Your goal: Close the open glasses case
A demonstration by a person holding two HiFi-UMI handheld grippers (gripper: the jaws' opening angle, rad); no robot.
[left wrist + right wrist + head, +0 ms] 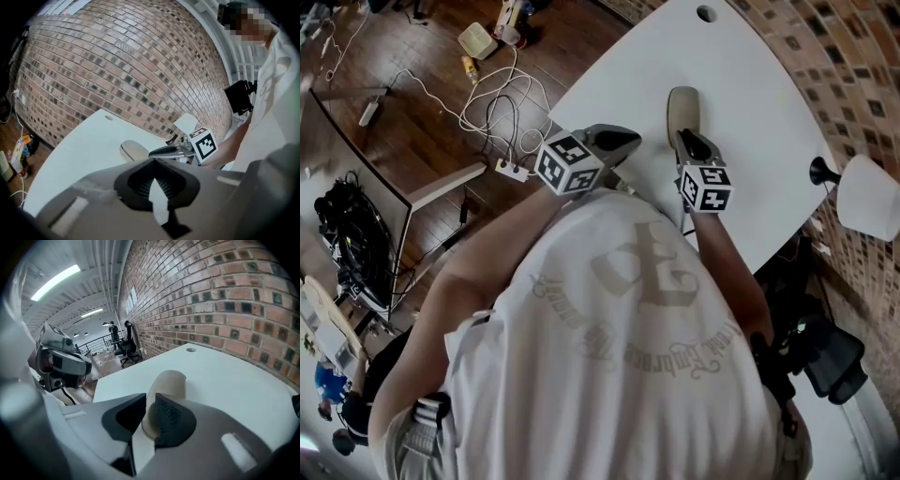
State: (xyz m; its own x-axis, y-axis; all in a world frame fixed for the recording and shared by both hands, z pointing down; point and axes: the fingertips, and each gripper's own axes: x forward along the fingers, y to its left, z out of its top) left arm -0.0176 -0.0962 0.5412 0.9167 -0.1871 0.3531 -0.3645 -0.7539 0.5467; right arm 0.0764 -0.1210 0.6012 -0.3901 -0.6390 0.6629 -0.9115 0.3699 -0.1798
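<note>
A beige glasses case [682, 108] lies lengthwise on the white table [750, 103], and no gap shows between its lid and base. My right gripper [684, 136] hovers at the case's near end, pointing down at it. In the right gripper view the case [168, 383] sits just past the right gripper [149, 403], whose jaws stand a narrow slit apart with no pad pressing on it. My left gripper [630, 141] hangs to the left of the case with its tips together and nothing between them. The left gripper view shows the case [132, 151] beyond the left gripper [154, 177].
A white lamp [870, 195] stands at the table's right edge by the brick wall [853, 84]. A cable hole [706, 13] sits at the table's far end. Cables and a power strip [511, 169] lie on the wooden floor to the left.
</note>
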